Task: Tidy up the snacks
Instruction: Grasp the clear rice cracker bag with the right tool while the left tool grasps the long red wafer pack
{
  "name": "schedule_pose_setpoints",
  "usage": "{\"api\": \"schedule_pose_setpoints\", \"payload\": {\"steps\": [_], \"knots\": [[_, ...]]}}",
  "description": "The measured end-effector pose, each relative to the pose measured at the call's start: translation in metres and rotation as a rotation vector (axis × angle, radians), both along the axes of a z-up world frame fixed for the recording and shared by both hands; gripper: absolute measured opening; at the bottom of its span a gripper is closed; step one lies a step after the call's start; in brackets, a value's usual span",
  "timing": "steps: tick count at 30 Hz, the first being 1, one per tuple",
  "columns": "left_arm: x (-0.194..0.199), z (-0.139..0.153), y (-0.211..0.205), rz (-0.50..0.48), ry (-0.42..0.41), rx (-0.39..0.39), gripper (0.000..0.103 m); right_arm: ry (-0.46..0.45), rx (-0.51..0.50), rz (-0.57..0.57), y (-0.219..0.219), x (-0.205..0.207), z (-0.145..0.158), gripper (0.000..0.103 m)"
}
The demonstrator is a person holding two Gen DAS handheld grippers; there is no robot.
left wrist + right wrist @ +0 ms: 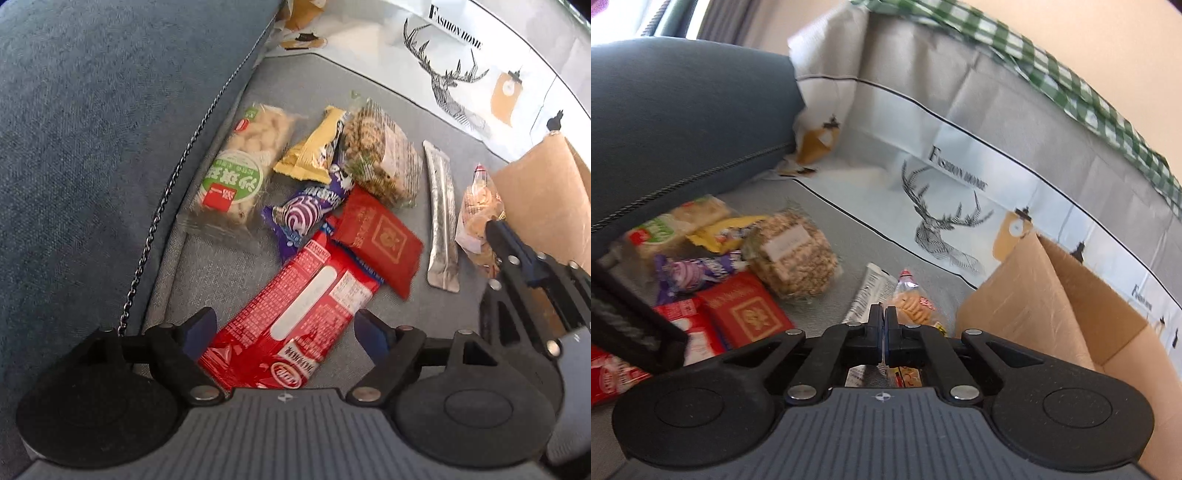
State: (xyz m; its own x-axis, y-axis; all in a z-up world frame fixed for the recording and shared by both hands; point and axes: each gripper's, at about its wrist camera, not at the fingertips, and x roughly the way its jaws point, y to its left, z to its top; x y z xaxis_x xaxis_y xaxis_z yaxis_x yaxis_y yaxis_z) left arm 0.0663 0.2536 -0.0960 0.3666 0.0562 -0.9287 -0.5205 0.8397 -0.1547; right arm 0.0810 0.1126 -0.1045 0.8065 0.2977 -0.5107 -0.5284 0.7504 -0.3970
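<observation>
The long red wafer packet (295, 317) lies flat on the grey sofa seat (207, 266), its near end between the wide-open jaws of the left gripper (282, 332), which hold nothing yet. It looks light and crinkly, the contents likely brittle — best pinched across its narrow width, gently. Just beyond the packet sit a red pouch (380, 236) and a purple candy bag (303, 210); farther off, a silver stick (441, 214) and a clear biscuit bag (914, 306). The right gripper (884, 314) is fully closed at that bag's edge — whether it pinches film cannot be told. A cardboard box (1034, 295) stands past the biscuits.
</observation>
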Motion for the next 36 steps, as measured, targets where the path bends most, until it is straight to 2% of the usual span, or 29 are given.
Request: {"api": "schedule_pose_setpoints", "payload": {"steps": [4,11,16,19,20,21,22,23,24,26,31,36], "knots": [[-0.003,-0.001,0.001,0.01,-0.006,-0.012,0.085,0.01,0.025,0.041,-0.009,-0.014,0.01,0.0],[-0.008,0.001,0.002,0.009,-0.011,-0.017,0.086,0.035,0.009,0.196,-0.034,-0.061,0.02,0.0],[-0.003,0.001,-0.003,-0.008,0.004,0.011,0.086,0.067,-0.048,0.322,-0.052,-0.105,0.01,0.001],[-0.003,0.0,-0.005,-0.015,0.009,0.027,0.086,0.075,-0.028,0.347,-0.058,-0.12,0.013,0.005],[-0.003,0.0,-0.006,-0.016,0.009,0.031,0.086,0.085,-0.017,0.35,-0.061,-0.123,0.013,0.014],[-0.003,0.0,-0.006,-0.017,0.01,0.034,0.086,0.098,-0.011,0.347,-0.062,-0.123,0.013,0.03],[-0.002,0.0,-0.006,-0.016,0.01,0.037,0.086,0.102,0.001,0.343,-0.062,-0.123,0.015,0.04],[-0.002,0.001,-0.007,-0.015,0.009,0.04,0.086,0.095,0.027,0.332,-0.064,-0.123,0.018,0.058],[-0.002,0.0,-0.007,-0.014,0.01,0.044,0.086,0.091,0.06,0.312,-0.065,-0.121,0.021,0.068],[-0.001,-0.001,-0.008,-0.017,0.017,0.053,0.086,0.133,0.118,0.265,-0.068,-0.11,0.023,0.07],[0.004,-0.004,-0.012,-0.036,0.032,0.08,0.085,0.317,0.219,0.154,-0.071,-0.073,0.015,0.074],[0.01,-0.007,-0.019,-0.072,0.054,0.106,0.085,0.452,0.282,0.077,-0.072,-0.049,0.002,0.086]]}}
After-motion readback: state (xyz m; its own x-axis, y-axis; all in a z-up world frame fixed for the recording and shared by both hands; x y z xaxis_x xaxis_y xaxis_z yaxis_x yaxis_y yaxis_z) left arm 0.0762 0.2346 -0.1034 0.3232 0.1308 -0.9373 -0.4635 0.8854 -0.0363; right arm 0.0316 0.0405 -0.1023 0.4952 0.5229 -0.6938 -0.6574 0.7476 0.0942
